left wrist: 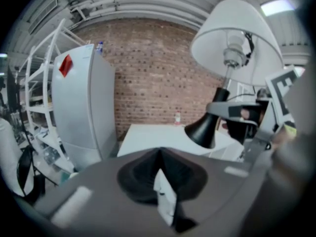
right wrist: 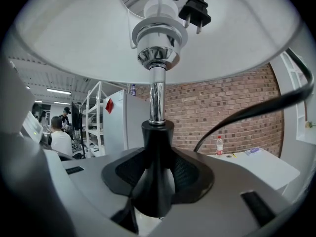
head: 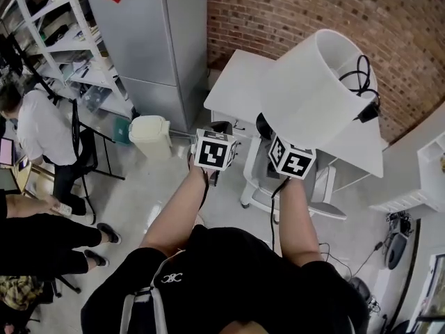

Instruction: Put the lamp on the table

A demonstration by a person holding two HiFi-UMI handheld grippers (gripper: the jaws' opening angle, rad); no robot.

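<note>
- Standing close by, I see a person in a black top with both arms stretched out, a set of tongs in each hand.
- The right gripper (right wrist: 157, 177) is clamped on the lamp (head: 314, 89). Its two jaws press on both sides of the black cone-shaped foot (right wrist: 157, 157), low on the lamp.
- The left gripper (left wrist: 161, 180) sits just beside the right one. Its jaws are squeezed together with nothing in them, and it does not touch the lamp.
- The lamp is up in the air, held only by the right tongs. A shiny metal stem (right wrist: 156, 98) goes up from the black foot to the big white shade (right wrist: 74, 38).
- The black cord and its plug (right wrist: 195, 9) are tucked inside the shade.
- Just past the lamp is the white table (head: 236, 82). The lamp is not standing on it.
- A small bottle with a red label (right wrist: 219, 145) stands at the far side of the table.
- To the left of the table, a pale bin (head: 150, 135) stands on the floor by a tall grey cabinet (head: 156, 37).
- Behind the table is a red brick wall (head: 278, 9).
- Far off on the left, a person in a white shirt (head: 42, 127) stands by white shelves (head: 49, 33).
</note>
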